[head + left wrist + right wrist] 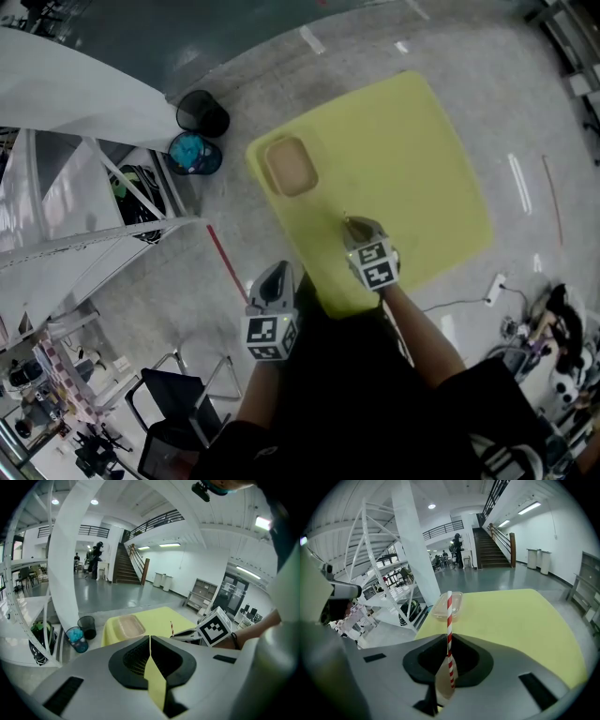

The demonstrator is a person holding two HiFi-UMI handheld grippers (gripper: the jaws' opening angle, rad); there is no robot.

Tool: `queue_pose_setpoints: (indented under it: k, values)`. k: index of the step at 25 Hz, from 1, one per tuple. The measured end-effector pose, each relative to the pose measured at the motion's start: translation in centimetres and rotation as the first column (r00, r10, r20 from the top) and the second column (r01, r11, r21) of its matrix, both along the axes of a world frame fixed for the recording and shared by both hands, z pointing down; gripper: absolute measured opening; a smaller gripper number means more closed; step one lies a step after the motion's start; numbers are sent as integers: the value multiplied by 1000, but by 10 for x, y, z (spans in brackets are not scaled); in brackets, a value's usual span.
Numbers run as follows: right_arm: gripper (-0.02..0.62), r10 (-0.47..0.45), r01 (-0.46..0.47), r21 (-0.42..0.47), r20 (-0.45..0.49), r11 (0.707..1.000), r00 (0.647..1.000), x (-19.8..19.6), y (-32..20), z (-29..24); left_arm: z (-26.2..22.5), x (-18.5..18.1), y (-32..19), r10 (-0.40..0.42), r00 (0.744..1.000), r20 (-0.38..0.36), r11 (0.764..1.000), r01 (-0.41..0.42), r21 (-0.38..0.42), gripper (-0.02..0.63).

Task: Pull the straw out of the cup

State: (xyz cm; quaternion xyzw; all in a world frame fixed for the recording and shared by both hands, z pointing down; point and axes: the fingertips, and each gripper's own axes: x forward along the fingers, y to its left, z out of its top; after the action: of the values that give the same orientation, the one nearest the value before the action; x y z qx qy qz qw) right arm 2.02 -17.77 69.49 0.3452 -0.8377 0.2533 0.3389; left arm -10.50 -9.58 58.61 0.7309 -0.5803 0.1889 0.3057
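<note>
A red-and-white striped straw (449, 625) stands upright between the jaws of my right gripper (449, 641), which is shut on it. In the head view that gripper (352, 225) hovers over the near part of the yellow table (412, 159), the straw (346, 219) showing only as a thin tip. My left gripper (278, 277) hangs off the table's near-left edge, jaws closed with nothing between them (150, 641). From it I see the straw (171, 629) and the right gripper (187, 633). No cup shows in any view.
A shallow beige tray (290, 166) lies at the table's far-left corner. A black bin (202, 113) and a blue bin (195, 154) stand on the floor beyond it. A white rack (75, 234) fills the left; a black chair (178, 394) is near me.
</note>
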Motion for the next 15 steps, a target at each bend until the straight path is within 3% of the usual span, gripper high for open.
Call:
queue_pose_setpoints:
  k: [15]
  values:
    - [35, 3, -5, 48, 27, 999, 1000, -8, 11, -19, -1, 2, -3, 76, 997, -33, 997, -75, 15, 49]
